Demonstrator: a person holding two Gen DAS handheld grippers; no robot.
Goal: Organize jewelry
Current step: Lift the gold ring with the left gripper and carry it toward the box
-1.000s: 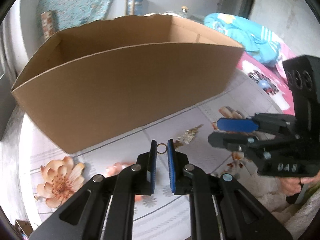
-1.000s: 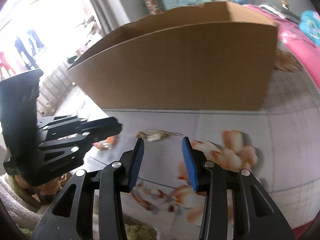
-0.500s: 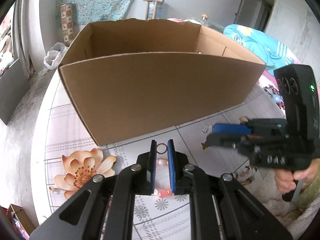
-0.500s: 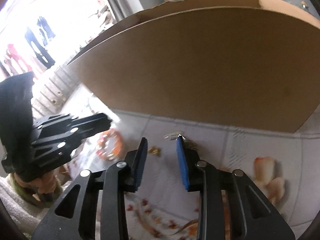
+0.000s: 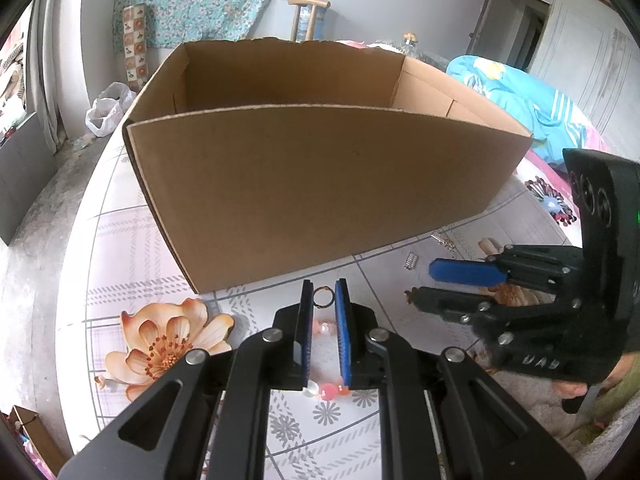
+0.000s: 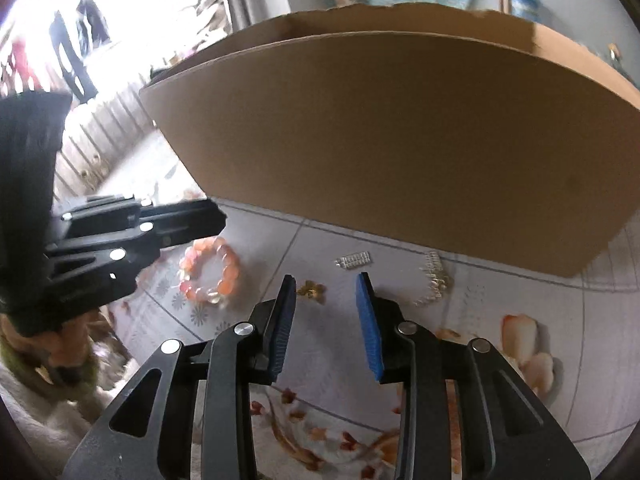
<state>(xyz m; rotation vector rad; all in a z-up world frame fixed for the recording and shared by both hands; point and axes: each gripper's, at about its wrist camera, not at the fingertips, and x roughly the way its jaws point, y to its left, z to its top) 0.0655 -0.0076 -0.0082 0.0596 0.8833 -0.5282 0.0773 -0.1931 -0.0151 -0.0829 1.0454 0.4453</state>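
Observation:
My left gripper (image 5: 323, 293) is shut on a small gold ring (image 5: 323, 298), held just above the floral tablecloth in front of the cardboard box (image 5: 320, 184). A pink bead bracelet (image 6: 210, 274) lies on the cloth beneath it. My right gripper (image 6: 326, 285) hovers low over the cloth with its jaws opening and nothing pressed between them. A small gold piece (image 6: 313, 290) lies by its left fingertip. A silver piece (image 6: 354, 260) and a pale chain (image 6: 434, 278) lie just beyond, near the box wall (image 6: 400, 140).
The tall open box stands close ahead of both grippers and blocks the far side of the table. The left gripper (image 6: 200, 220) and right gripper (image 5: 422, 285) sit close side by side. A hand (image 5: 572, 388) holds the right one. Bedding (image 5: 520, 96) lies at the right.
The right gripper slid left from the chain toward the small gold piece and bracelet, and its jaws narrowed. The left gripper shifted slightly, still holding the ring.

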